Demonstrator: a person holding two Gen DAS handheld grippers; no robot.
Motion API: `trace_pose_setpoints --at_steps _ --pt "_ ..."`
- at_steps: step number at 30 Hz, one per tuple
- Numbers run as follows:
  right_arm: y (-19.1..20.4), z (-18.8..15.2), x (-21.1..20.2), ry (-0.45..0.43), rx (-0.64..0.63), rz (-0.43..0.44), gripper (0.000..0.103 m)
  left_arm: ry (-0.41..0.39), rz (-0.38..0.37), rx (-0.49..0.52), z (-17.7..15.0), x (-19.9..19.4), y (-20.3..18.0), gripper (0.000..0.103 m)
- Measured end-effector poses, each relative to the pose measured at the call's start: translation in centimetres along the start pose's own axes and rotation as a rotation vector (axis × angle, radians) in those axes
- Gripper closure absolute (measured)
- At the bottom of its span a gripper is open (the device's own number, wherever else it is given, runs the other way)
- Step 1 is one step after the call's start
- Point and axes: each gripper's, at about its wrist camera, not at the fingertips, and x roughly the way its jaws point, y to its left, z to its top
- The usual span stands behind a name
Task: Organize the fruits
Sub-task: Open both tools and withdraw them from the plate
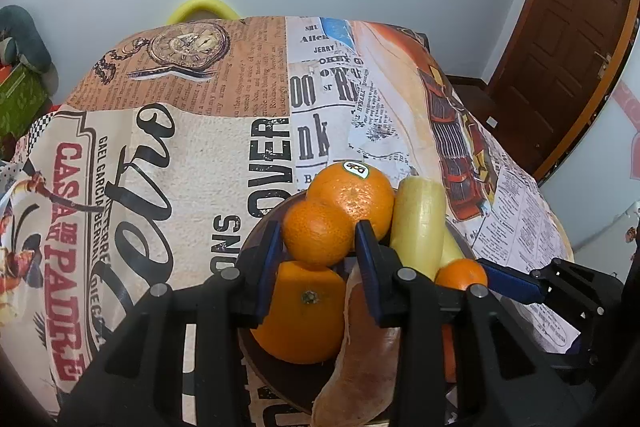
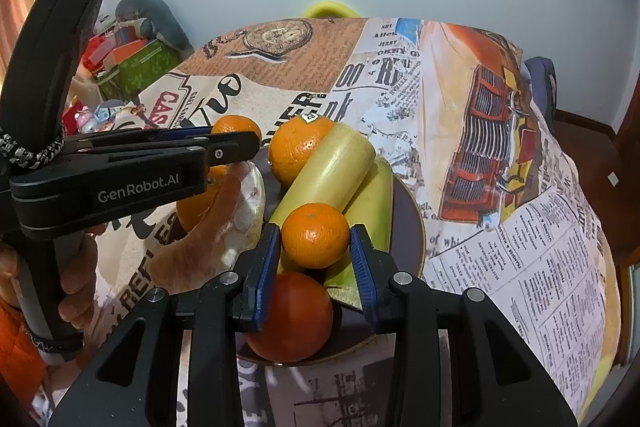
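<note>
The tablecloth (image 1: 192, 155) has a printed collage: beige and brown newspaper text, a gold pocket watch, red letters, and a red old car at 3 o'clock. The mandarins (image 1: 318, 233) are bright orange; the large orange (image 1: 352, 197) has a white and green sticker. The bananas (image 2: 332, 167) are pale yellow-green. The plate (image 2: 408, 227) looks dark purple, perhaps with a gold rim. The gripper pads (image 2: 267, 267) are blue on black fingers.

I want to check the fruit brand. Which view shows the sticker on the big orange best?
The left wrist view: the sticker faces the camera on top of the big orange, its print showing. In the right wrist view it is small and edge-on, unreadable.
</note>
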Motion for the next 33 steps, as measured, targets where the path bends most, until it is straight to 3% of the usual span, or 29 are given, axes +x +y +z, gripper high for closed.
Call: trace_pose_setpoints --at_steps 3,10,26,33 --pt "0.0 -0.1 -0.4 -0.014 0.004 -0.011 0.055 0.003 0.001 -0.007 0.0 -0.3 0.1 0.056" --pt "0.2 0.1 -2.5 -0.048 0.001 -0.033 0.055 -0.016 -0.001 0.006 -0.6 -2.5 -0.1 0.056" --pt "1.6 -0.7 -11.3 -0.15 0.003 -0.092 0.055 -0.135 -0.014 0.046 -3.8 -14.5 -1.6 0.056" --pt "2.1 -2.4 -14.0 -0.158 0.012 -0.124 0.055 -0.15 -0.014 0.048 -6.1 -18.0 -1.9 0.053"
